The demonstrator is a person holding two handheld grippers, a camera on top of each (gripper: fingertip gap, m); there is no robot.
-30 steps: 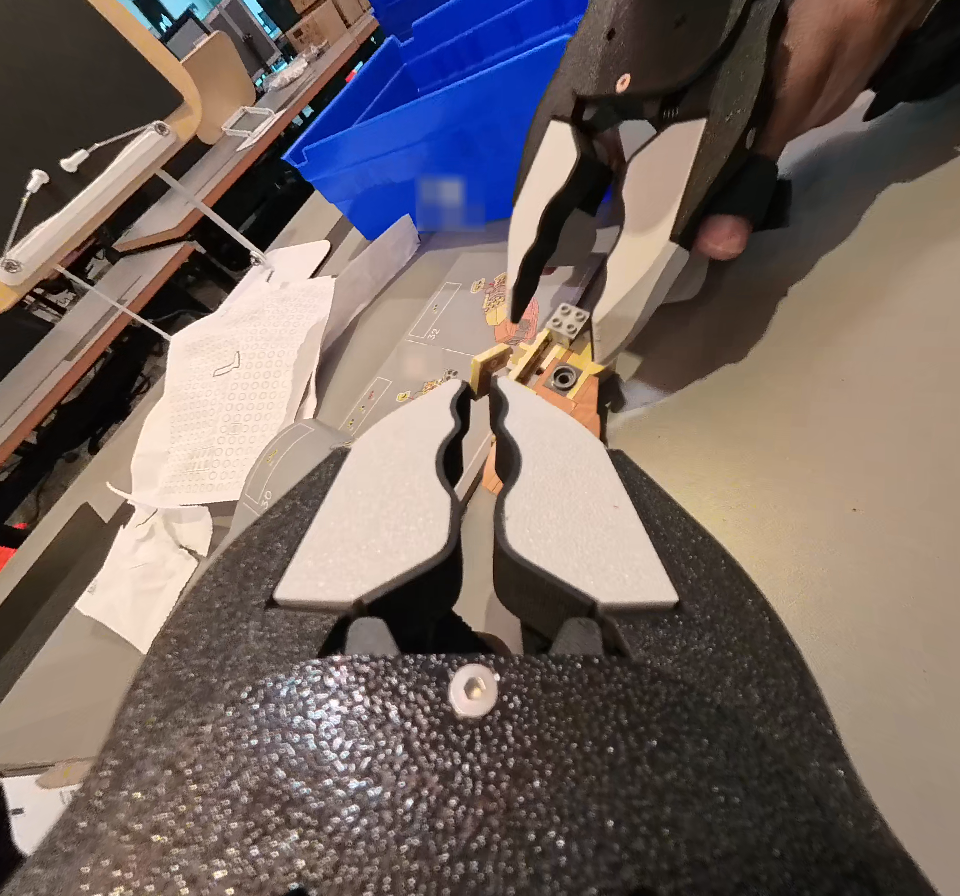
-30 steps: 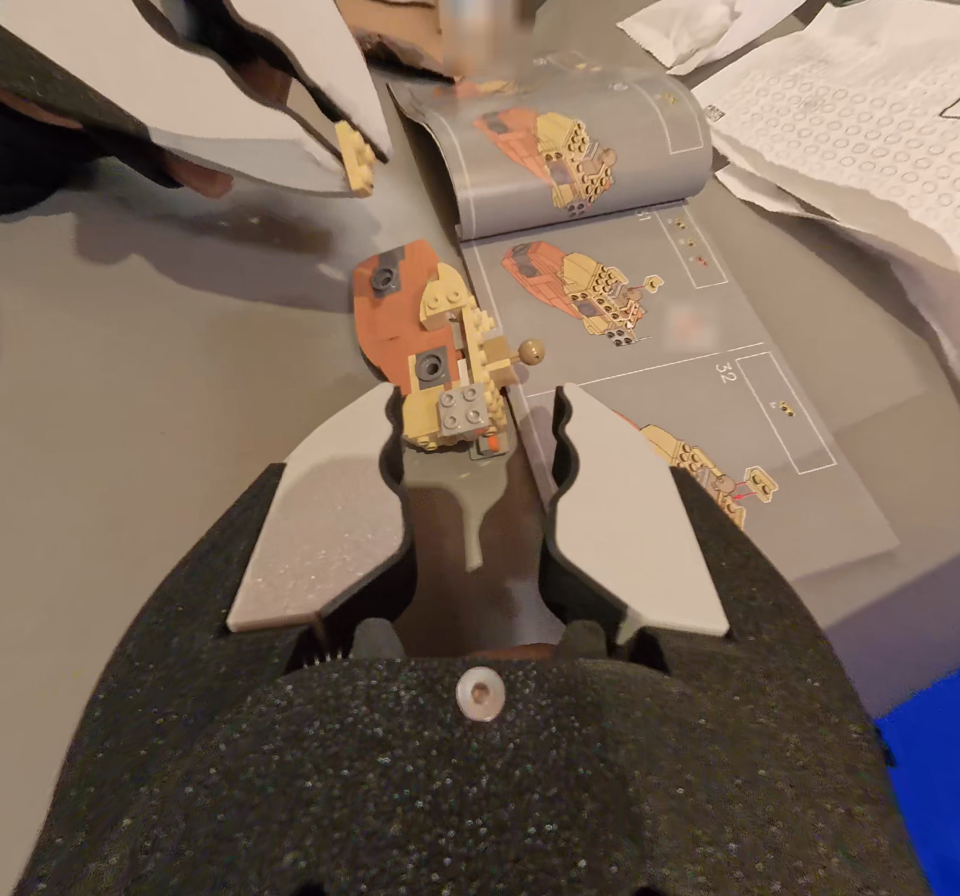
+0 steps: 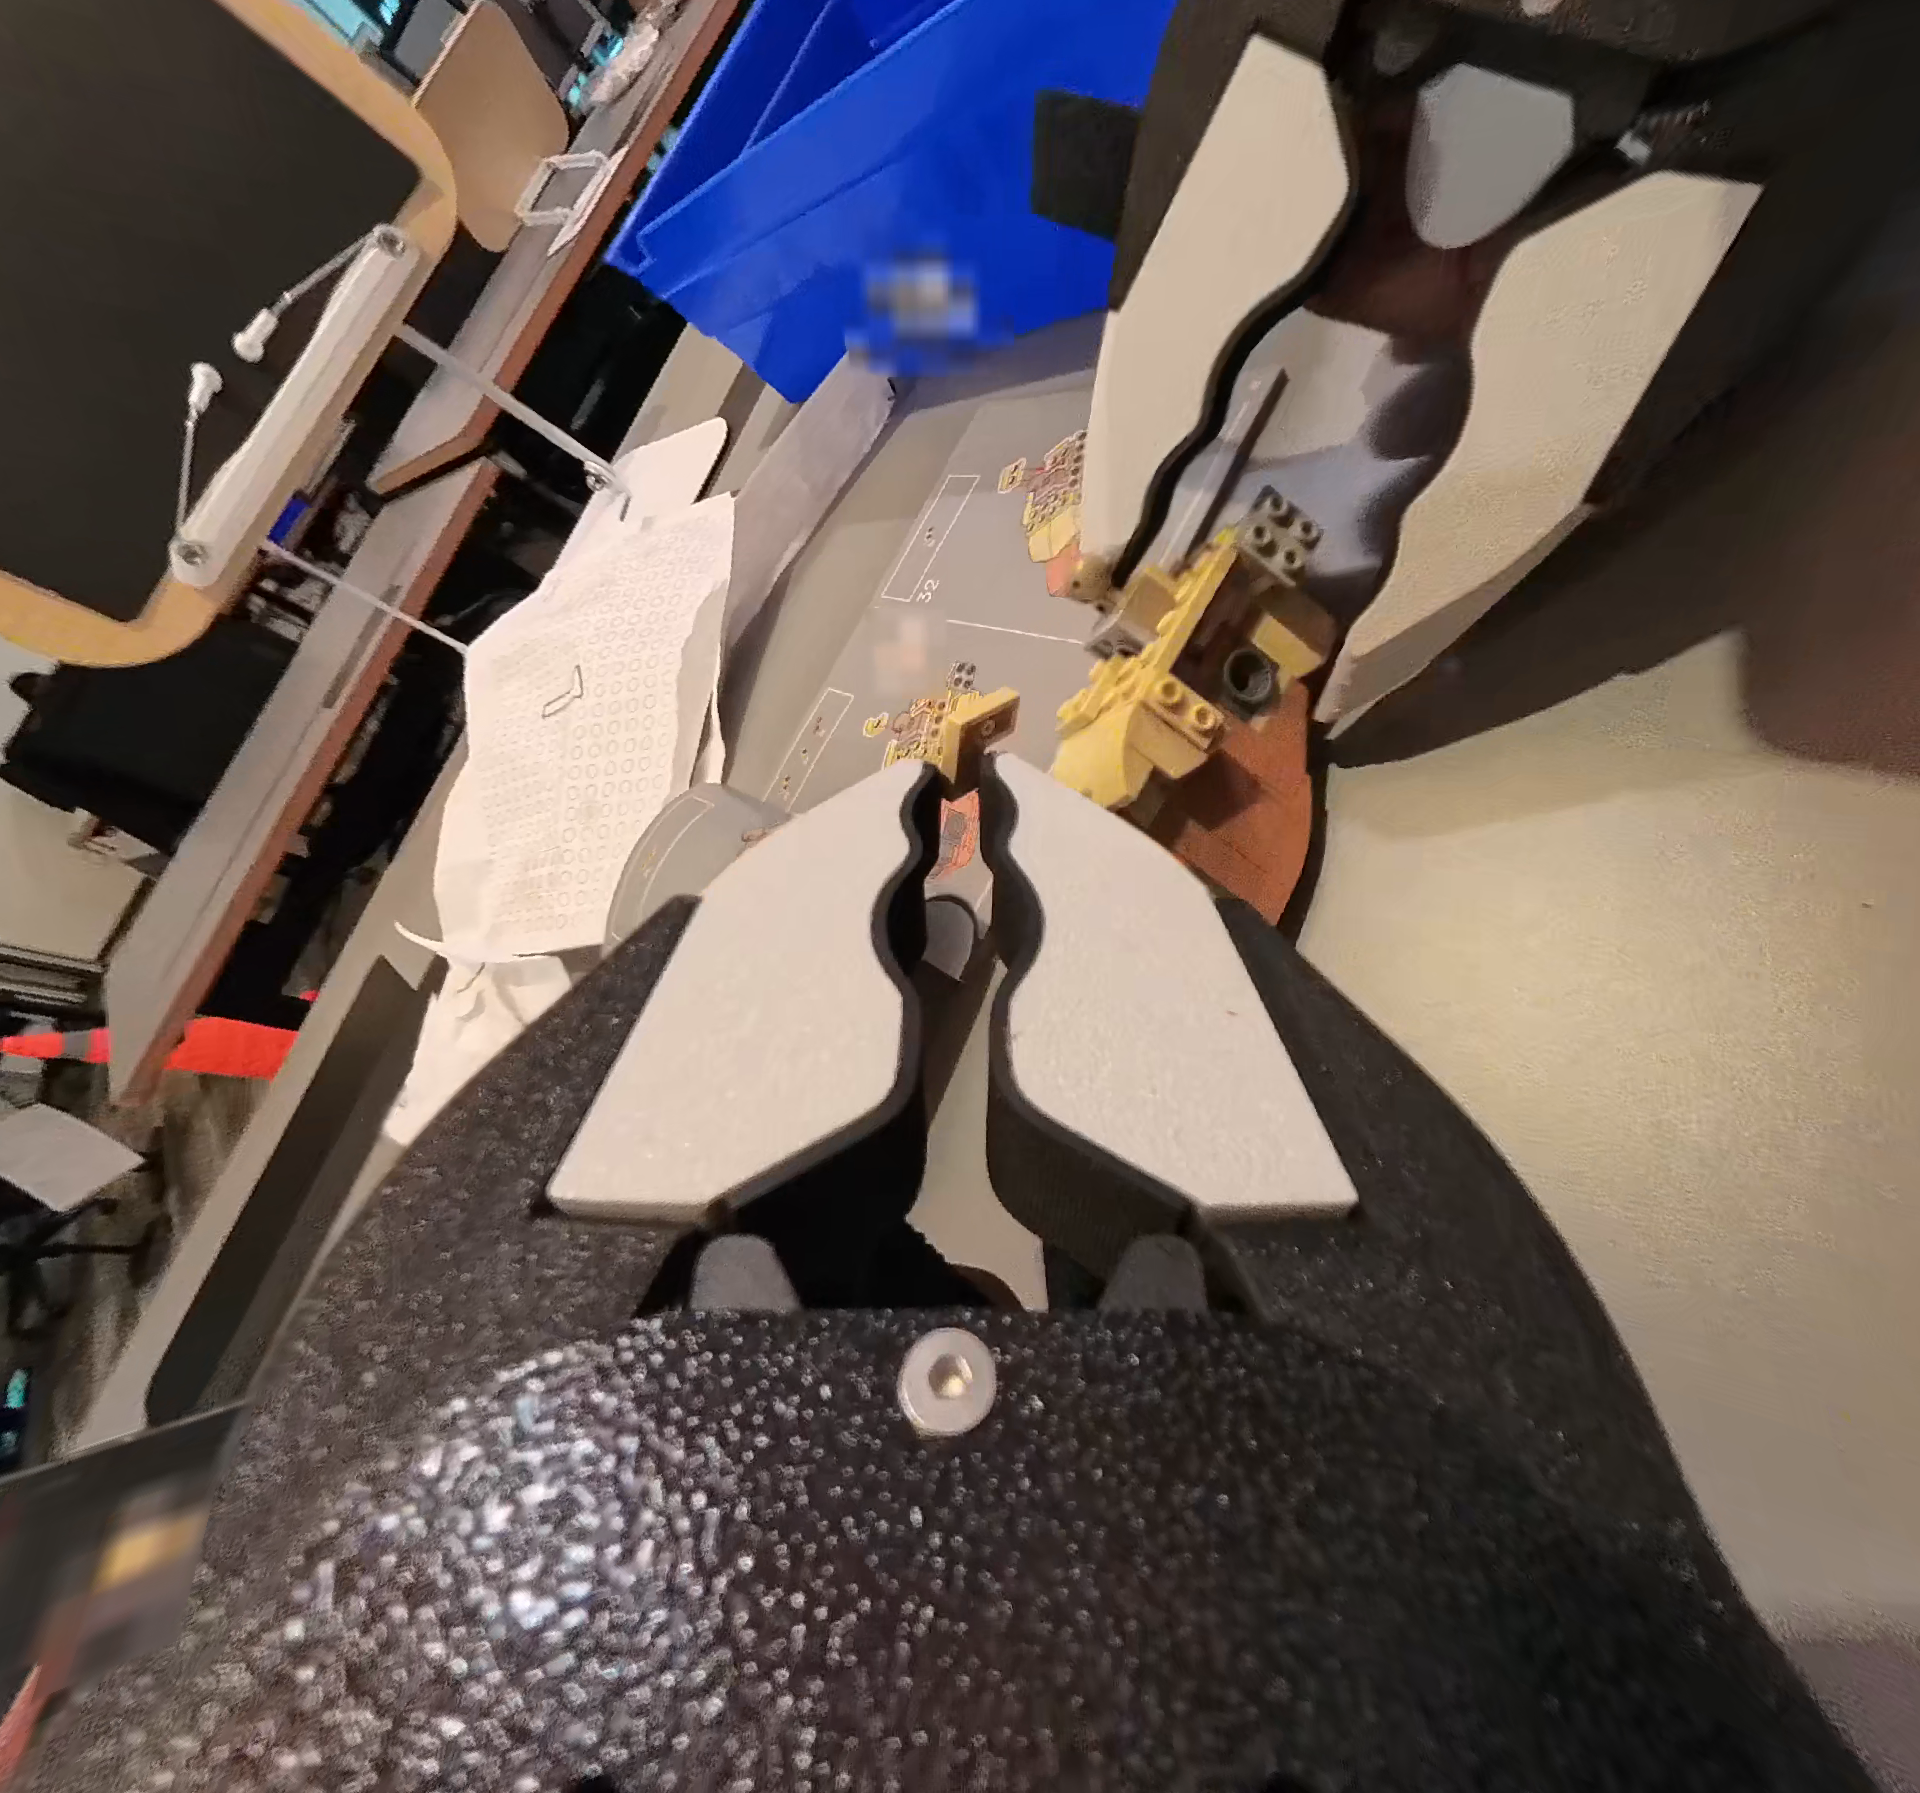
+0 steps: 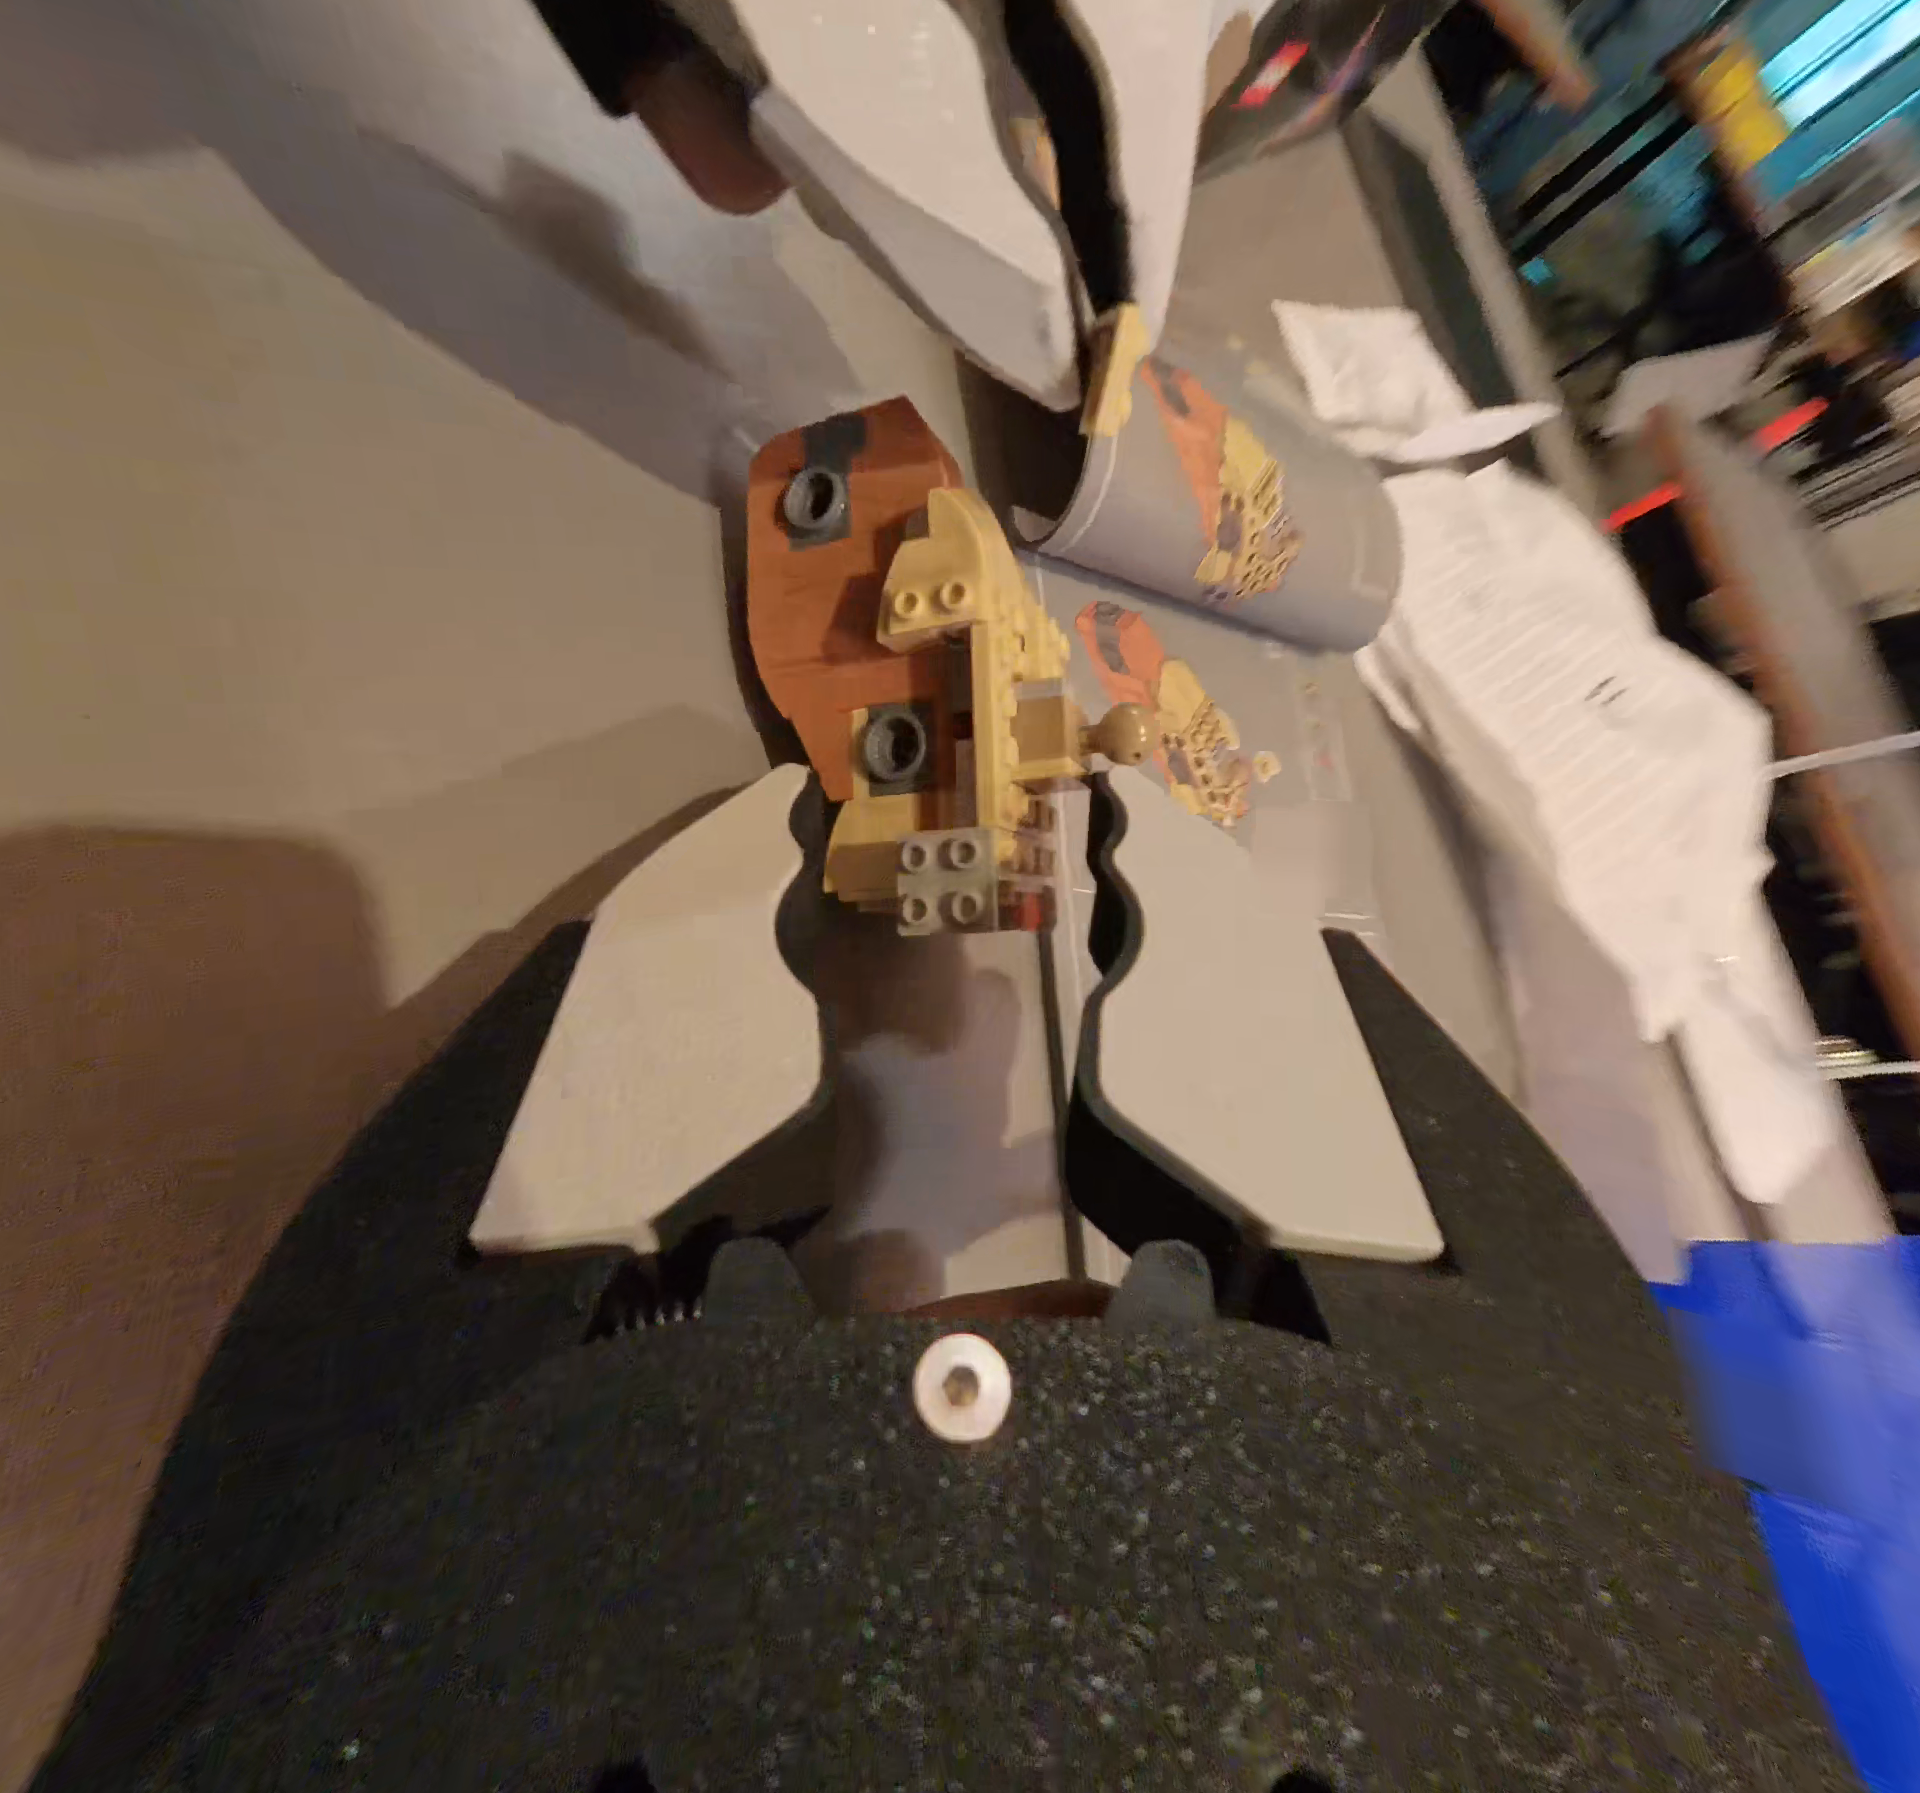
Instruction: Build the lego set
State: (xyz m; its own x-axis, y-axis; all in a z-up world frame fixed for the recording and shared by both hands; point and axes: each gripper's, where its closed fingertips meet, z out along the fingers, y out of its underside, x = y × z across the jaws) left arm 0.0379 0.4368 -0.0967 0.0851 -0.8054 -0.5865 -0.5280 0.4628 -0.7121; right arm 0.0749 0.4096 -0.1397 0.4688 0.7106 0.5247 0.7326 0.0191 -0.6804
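Observation:
The lego model [image 4: 831, 621], a brown hull with tan and grey bricks and a tan ball joint, lies at the edge of the open instruction booklet [image 4: 1340, 538]. My right gripper [image 4: 951, 798] grips the model's rear end between its fingertips. The model also shows in the left wrist view [image 3: 1174, 704], between the right gripper's fingers [image 3: 1221, 652]. My left gripper [image 3: 961, 777] is shut on a small tan piece [image 3: 977, 730], held just in front of the model. In the right wrist view the left gripper [image 4: 1101, 361] hangs over the booklet with the tan piece [image 4: 1117, 372] at its tips.
The booklet [image 3: 935, 538] lies on the grey table. A white perforated paper sheet [image 3: 592, 694] lies beside it, also in the right wrist view [image 4: 1538, 663]. Blue bins [image 3: 883, 185] stand behind. A dark lego box [image 4: 1351, 8] sits at the far edge. My hands' fingertips stand some 7 cm from each other.
The right gripper's fingers have narrowed onto the model's rear. The left gripper with the tan piece has come closer to the model. Both cameras have tilted.

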